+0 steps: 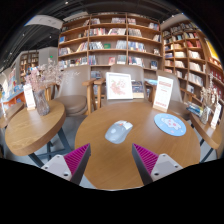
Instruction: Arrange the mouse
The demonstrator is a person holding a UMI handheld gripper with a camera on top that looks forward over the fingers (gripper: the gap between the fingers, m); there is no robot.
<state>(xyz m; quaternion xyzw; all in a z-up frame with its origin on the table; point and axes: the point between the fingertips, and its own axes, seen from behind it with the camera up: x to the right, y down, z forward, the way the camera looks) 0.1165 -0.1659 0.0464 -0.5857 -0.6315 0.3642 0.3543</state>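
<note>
- Gripper view: the gripper hangs over the near part of a round wooden bench, its jaws spread wide with nothing between them.
- The two magenta pads face each other across bare wood, one on each side.
- The mouse, pale grey-white, lies flat on the bench just ahead of the jaws, close to the line running out between them, apart from both pads.
- A round blue mouse mat rests on the same bench beyond the right jaw, well to the side of the mouse and not touching it.
- Beyond the mouse, at the far rim of the bench, an upright display card stands; a second white sign stands further right.
- Off past the left jaw sits another round table, carrying a vase of pale stems and a small card.
- A pale chair stands between the two tables.
- Tall bookshelves packed with books line the back of the room, far beyond the jaws.
</note>
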